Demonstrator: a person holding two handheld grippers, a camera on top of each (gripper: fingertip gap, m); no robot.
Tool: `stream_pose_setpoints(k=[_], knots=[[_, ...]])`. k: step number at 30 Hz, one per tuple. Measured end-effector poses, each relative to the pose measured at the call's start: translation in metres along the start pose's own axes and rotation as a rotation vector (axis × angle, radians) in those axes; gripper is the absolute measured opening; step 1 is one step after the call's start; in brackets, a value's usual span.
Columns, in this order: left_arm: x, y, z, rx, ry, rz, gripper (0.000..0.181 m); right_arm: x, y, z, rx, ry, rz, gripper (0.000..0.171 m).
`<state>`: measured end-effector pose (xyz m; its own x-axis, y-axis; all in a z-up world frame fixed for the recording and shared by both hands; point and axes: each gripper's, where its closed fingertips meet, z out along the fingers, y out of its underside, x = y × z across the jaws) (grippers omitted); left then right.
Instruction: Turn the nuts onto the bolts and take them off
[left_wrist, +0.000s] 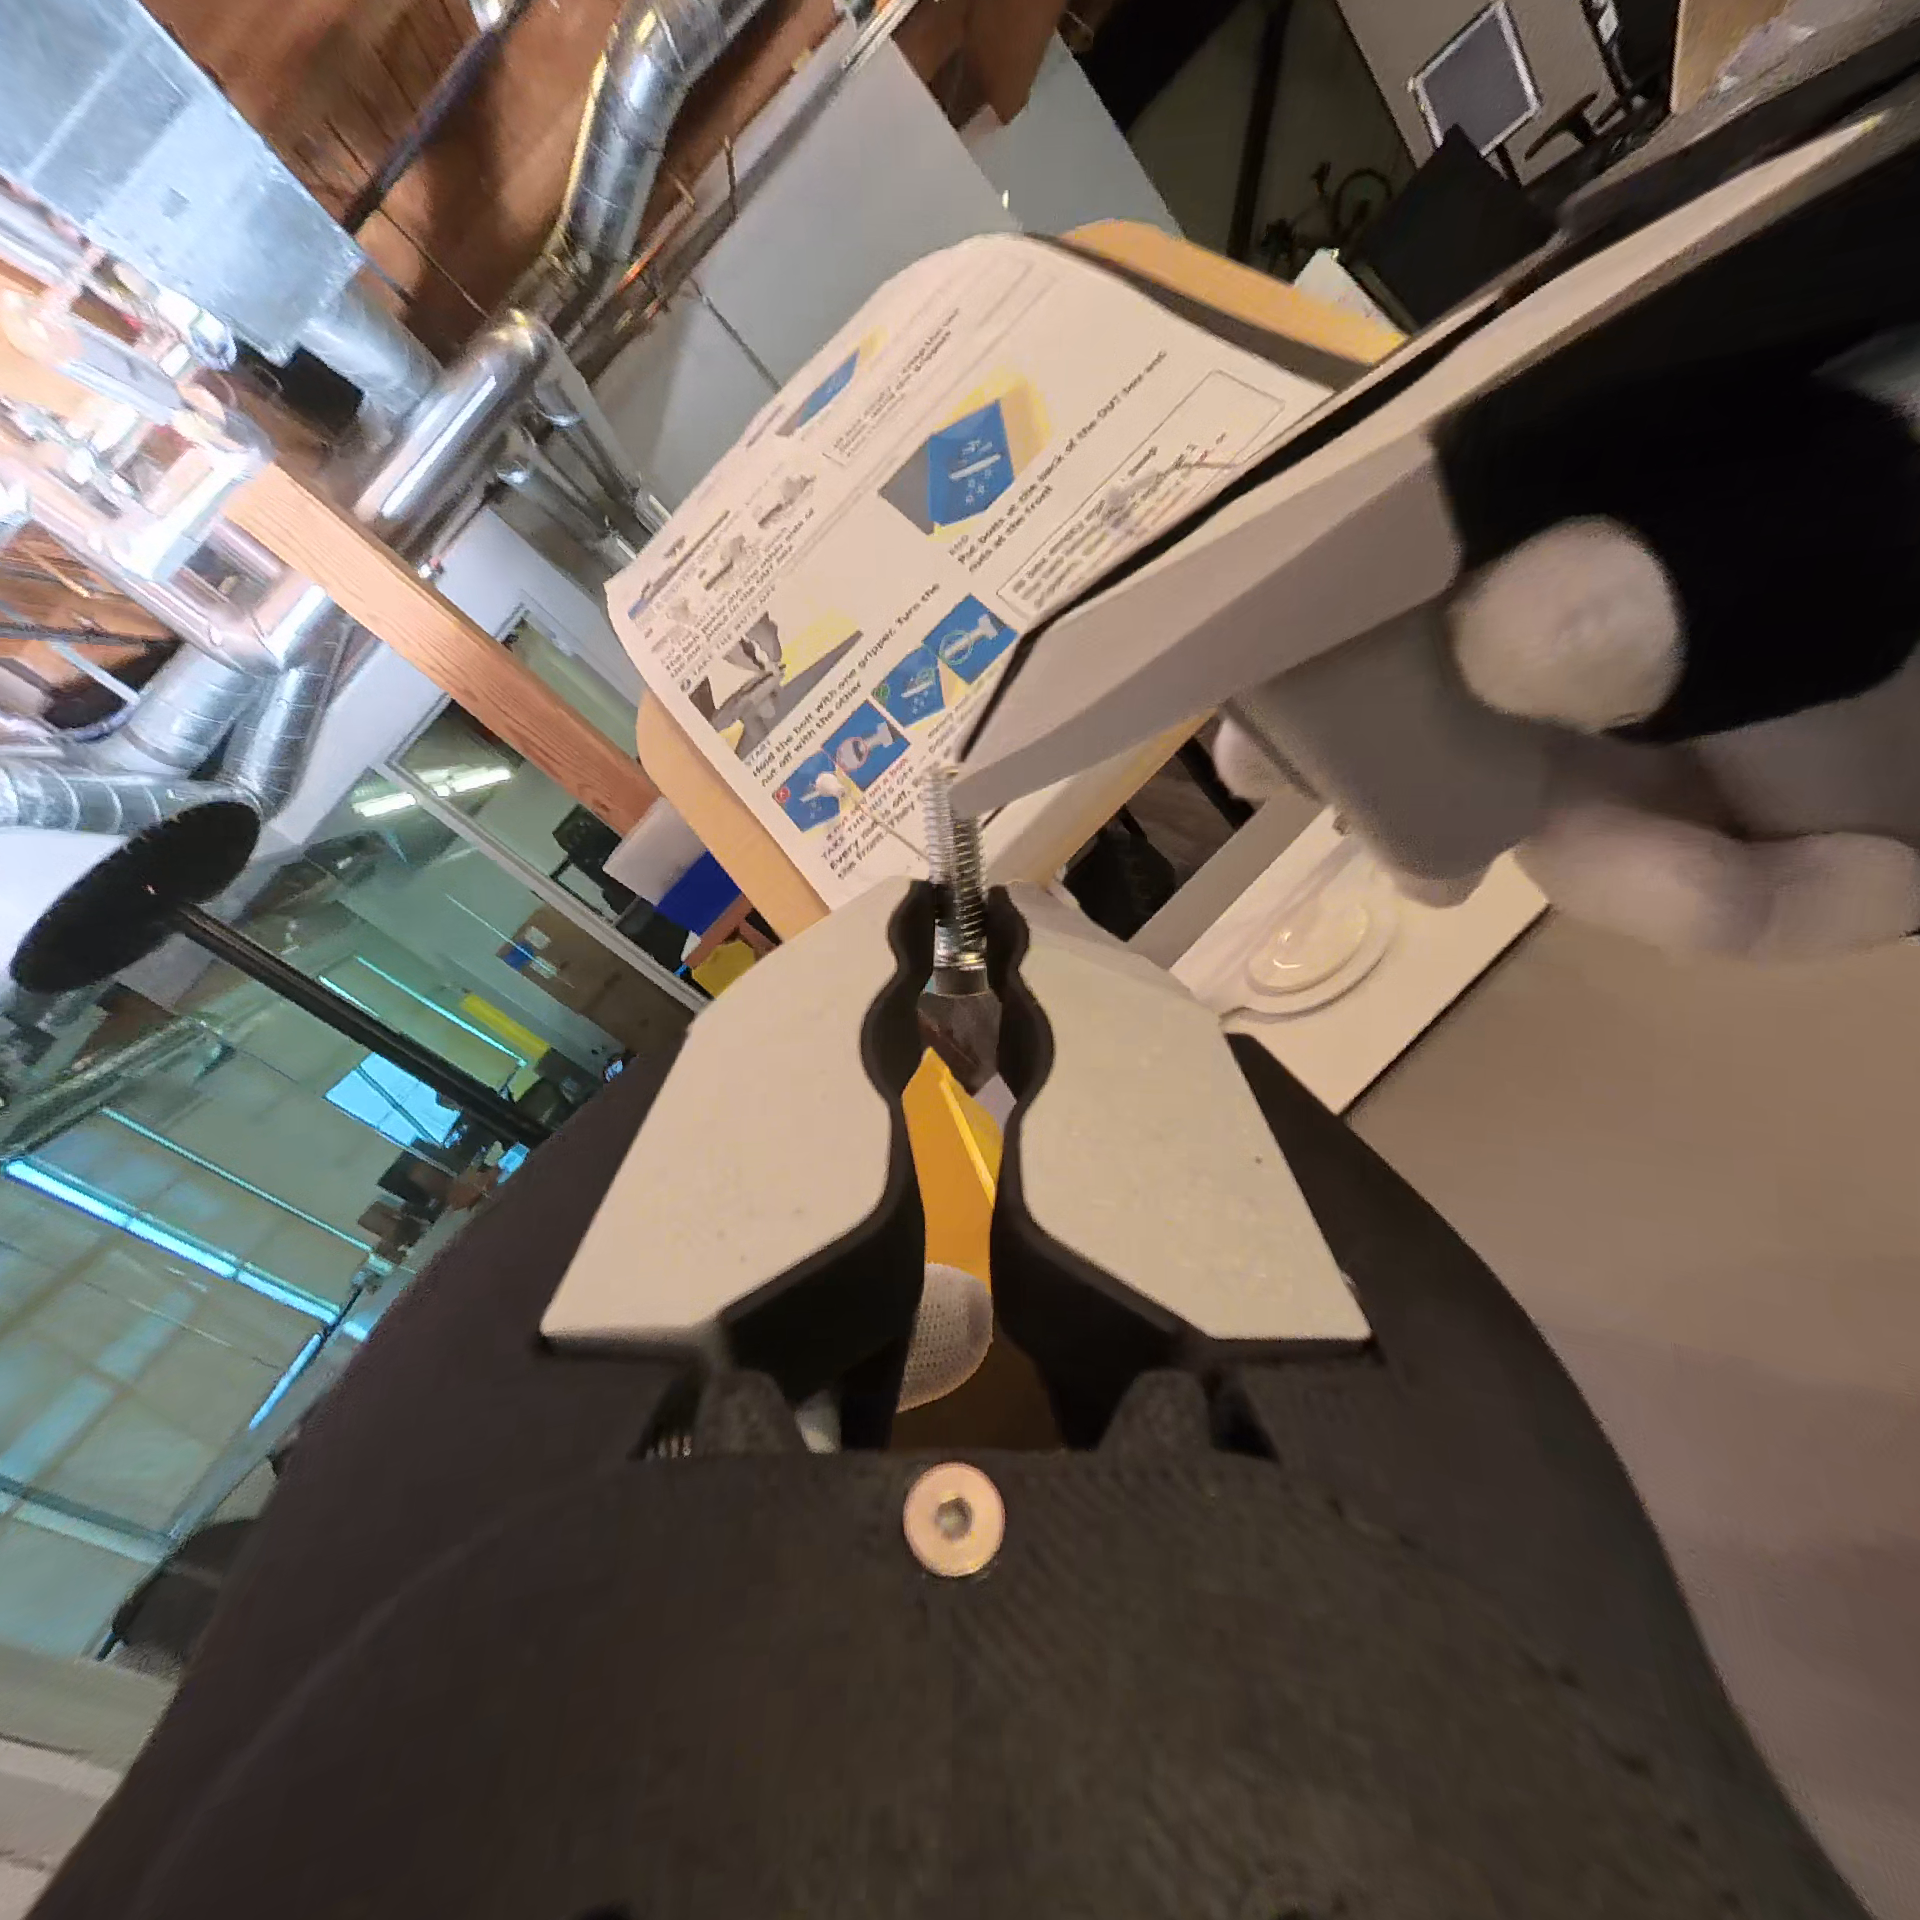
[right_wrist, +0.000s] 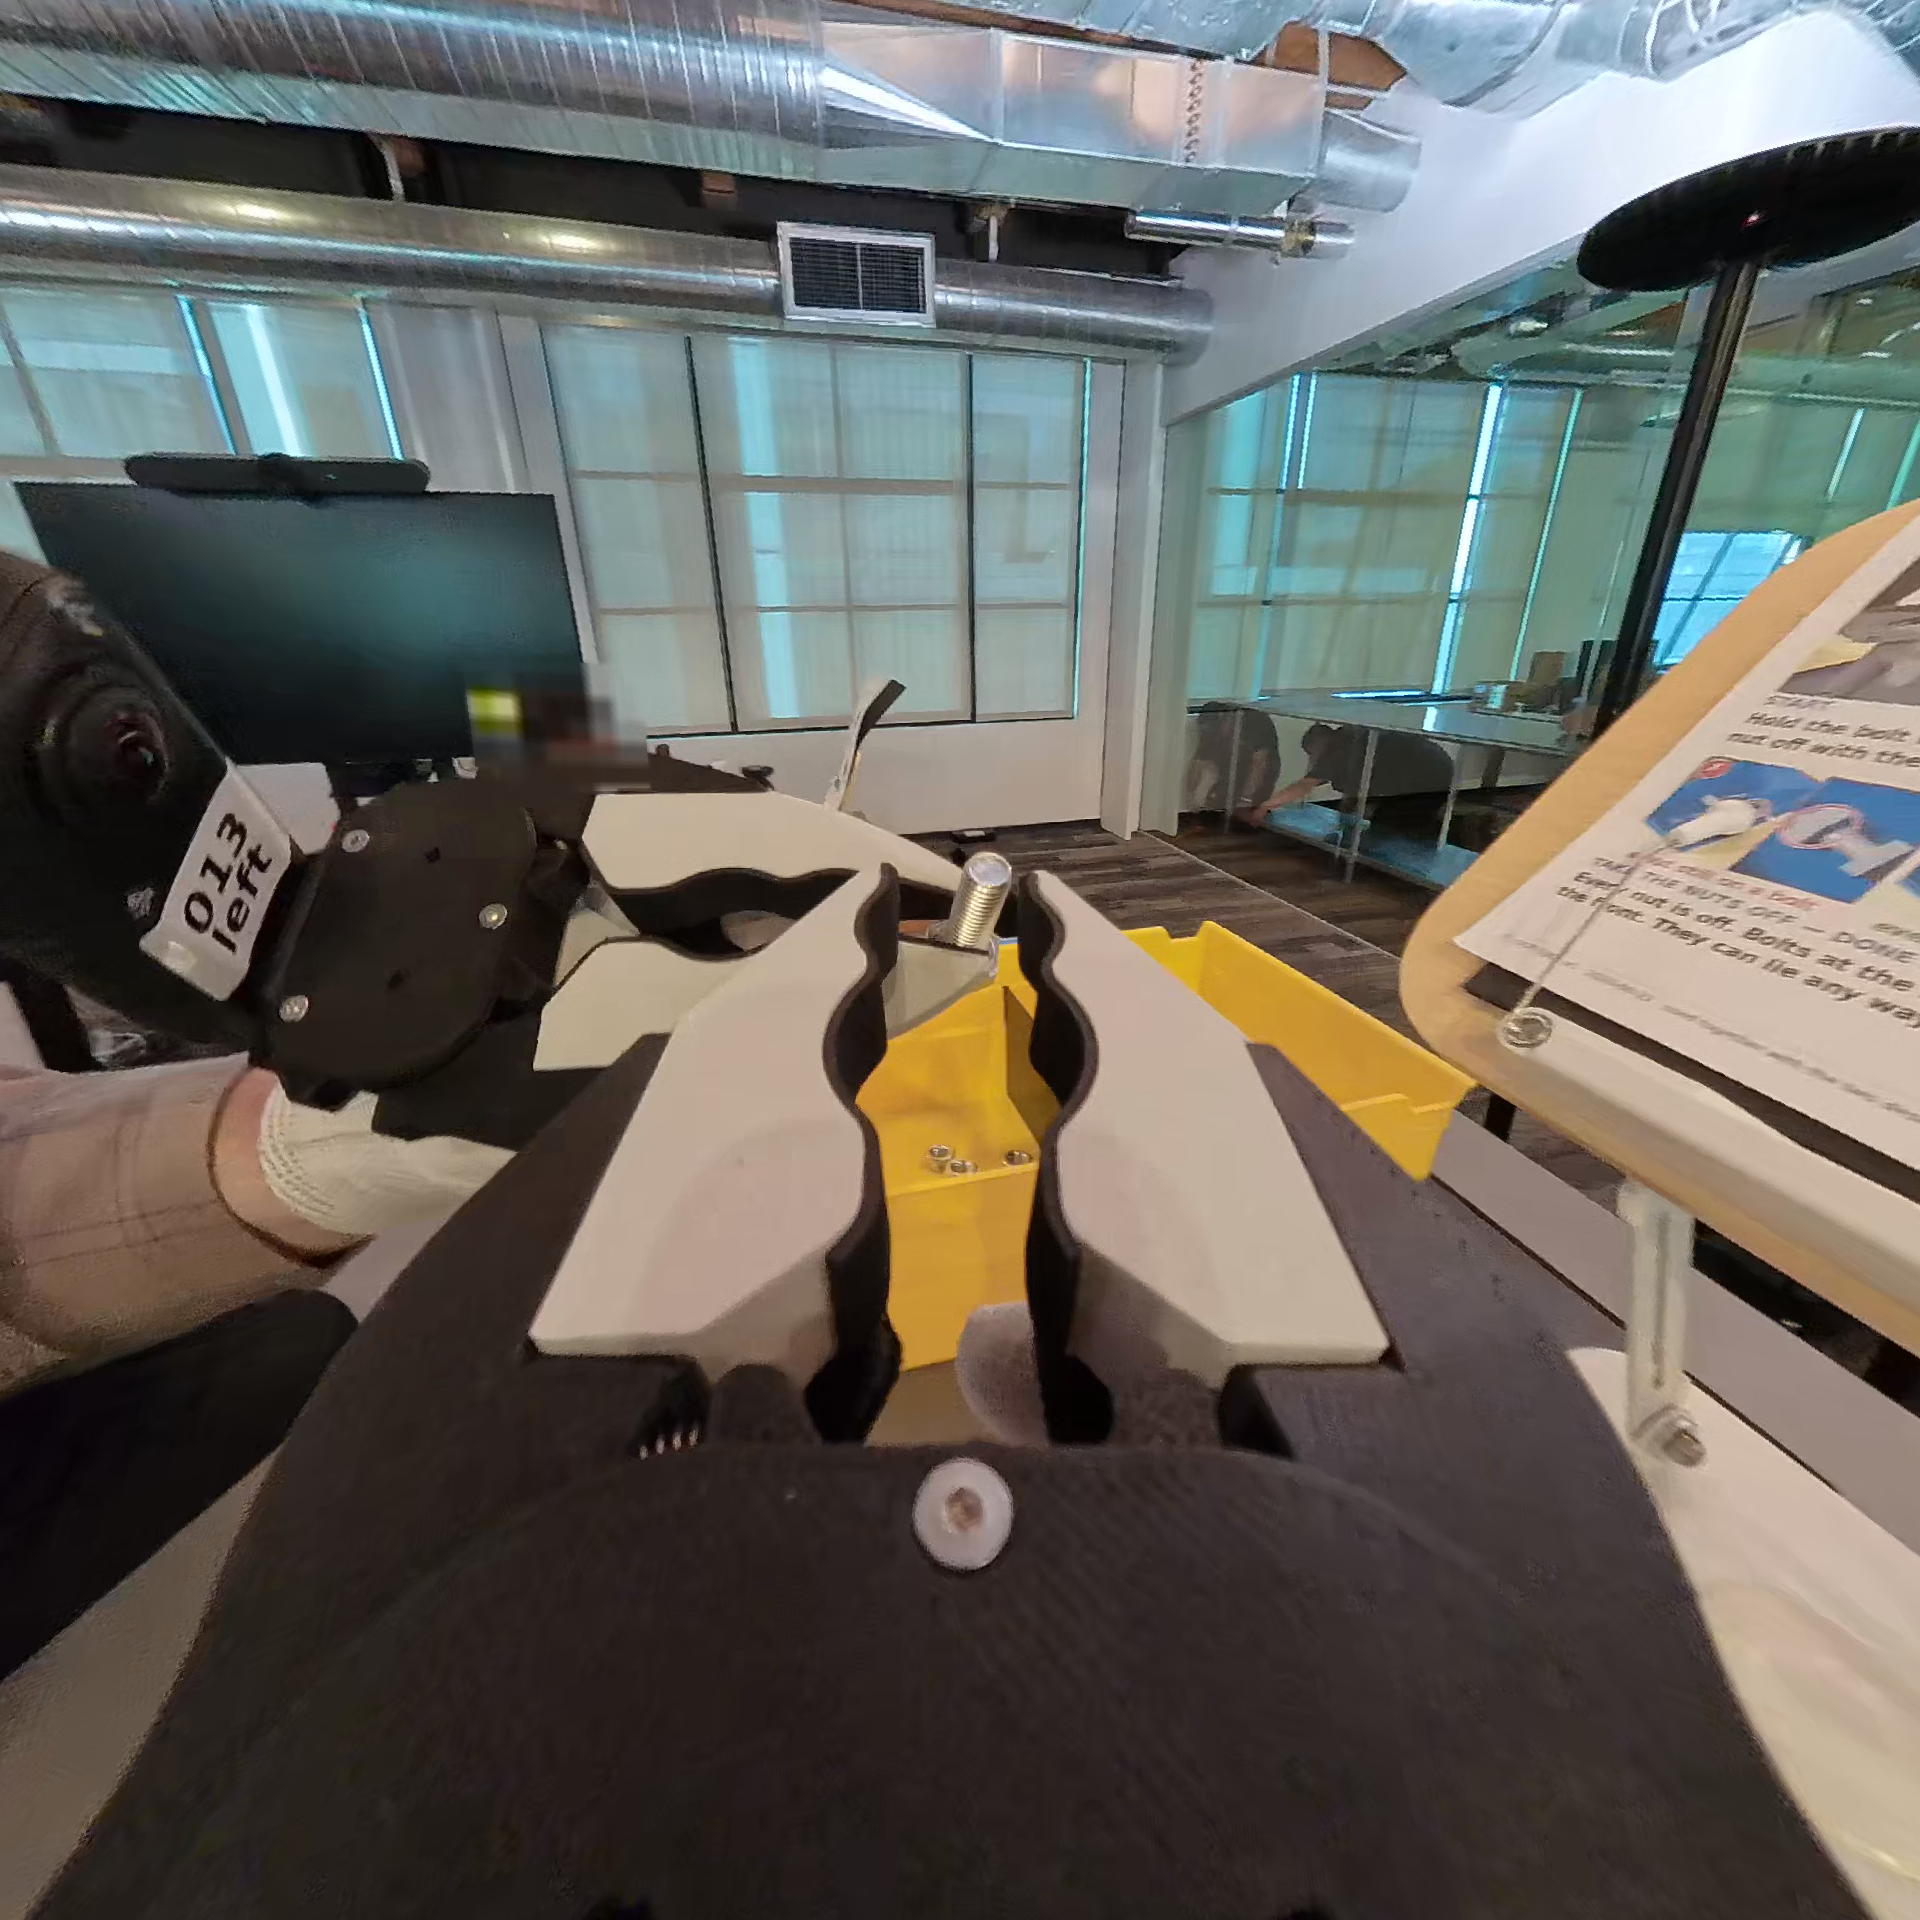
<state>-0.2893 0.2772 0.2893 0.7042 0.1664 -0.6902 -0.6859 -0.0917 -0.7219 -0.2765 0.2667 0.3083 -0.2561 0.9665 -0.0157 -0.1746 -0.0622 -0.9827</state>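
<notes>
The left hand-held gripper (left_wrist: 951, 935) is clamped on a bolt (left_wrist: 956, 883), its two white fingers with black wavy inner pads pressed against the lower part of the shank near the head, so the threaded end sticks out past the tips. The bolt is bright silver metal with fine, even threads along its length and a flat, round cut end that catches the light in the right wrist view (right_wrist: 982, 899). It is held up in the air above a yellow bin (right_wrist: 1340, 1023), tilted rather than upright. The right hand-held gripper (right_wrist: 956, 914) stands with its jaws a little apart on either side of the bolt's threaded end; in the left wrist view its white fingertip (left_wrist: 1039, 727) appears at the bolt's tip, though whether it actually touches the threads cannot be told. Down in the bin's front compartment lie several small silver nuts (right_wrist: 961, 1158), loose and close together on the yellow floor. A white instruction sheet (left_wrist: 935, 520) on a light wooden board stands just beside the bin, on the counter (left_wrist: 1662, 1195)
</notes>
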Motion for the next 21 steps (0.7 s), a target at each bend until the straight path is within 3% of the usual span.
stream_pose_setpoints(k=[4, 11, 14, 17, 21], knots=[[0.007, -0.007, -0.003, 0.033, 0.008, 0.023, 0.010, -0.001, 0.003, 0.001, -0.001, 0.008, 0.008, 0.008], [0.013, -0.012, -0.007, 0.082, 0.010, -0.011, 0.010, -0.005, 0.003, -0.004, -0.041, -0.046, -0.008, 0.008], [0.003, -0.012, -0.013, 0.086, 0.023, -0.042, 0.030, 0.004, 0.002, -0.012, -0.072, -0.013, -0.048, 0.008], [-0.020, 0.009, -0.018, 0.038, 0.051, -0.098, 0.032, 0.020, 0.000, -0.027, -0.111, 0.007, -0.054, 0.008], [-0.044, 0.084, -0.015, -0.255, 0.163, -0.086, 0.025, 0.031, 0.024, -0.044, -0.280, 0.000, -0.102, 0.007]])
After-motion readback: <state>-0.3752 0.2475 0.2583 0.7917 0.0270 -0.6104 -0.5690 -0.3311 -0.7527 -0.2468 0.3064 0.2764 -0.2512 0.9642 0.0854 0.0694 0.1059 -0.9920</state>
